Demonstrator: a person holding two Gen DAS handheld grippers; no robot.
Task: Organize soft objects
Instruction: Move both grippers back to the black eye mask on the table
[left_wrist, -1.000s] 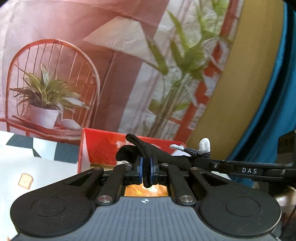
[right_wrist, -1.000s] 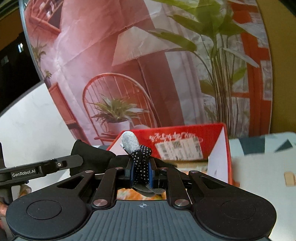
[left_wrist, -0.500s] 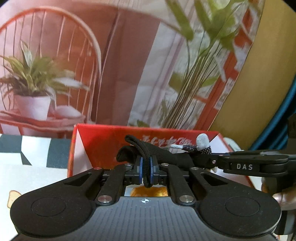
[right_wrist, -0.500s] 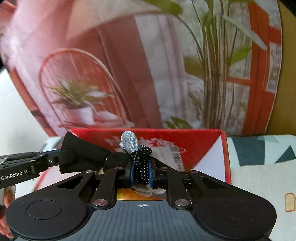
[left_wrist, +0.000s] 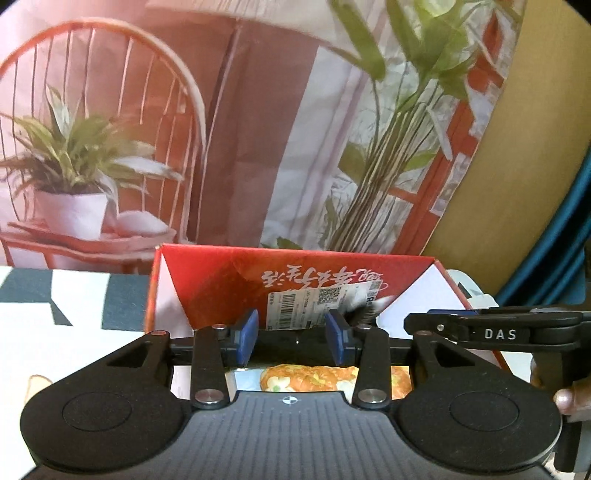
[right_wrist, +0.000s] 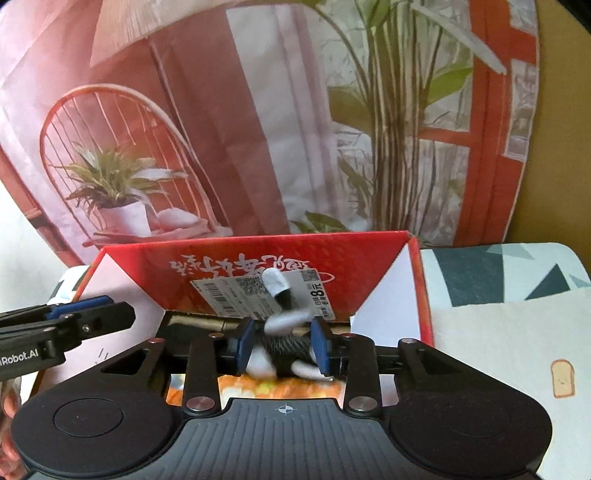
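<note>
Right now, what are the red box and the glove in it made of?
The red box looks like glossy printed cardboard: thin folded walls, white inside, paper barcode sticker. The glove between the open right gripper fingers seems knitted fabric, dark with pale fingertips, crumpled softly; blur hides more.

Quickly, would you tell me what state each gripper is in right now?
Left gripper: open, holding nothing.
Right gripper: open, glove loose between its fingers.

The box (right_wrist: 255, 273) stands on the tablecloth (right_wrist: 491, 332), directly before the backdrop (right_wrist: 258, 129). A glove (right_wrist: 284, 343) lies inside the box, below the label (right_wrist: 240, 295) on its back wall. Tablecloth extends right of the box.
</note>
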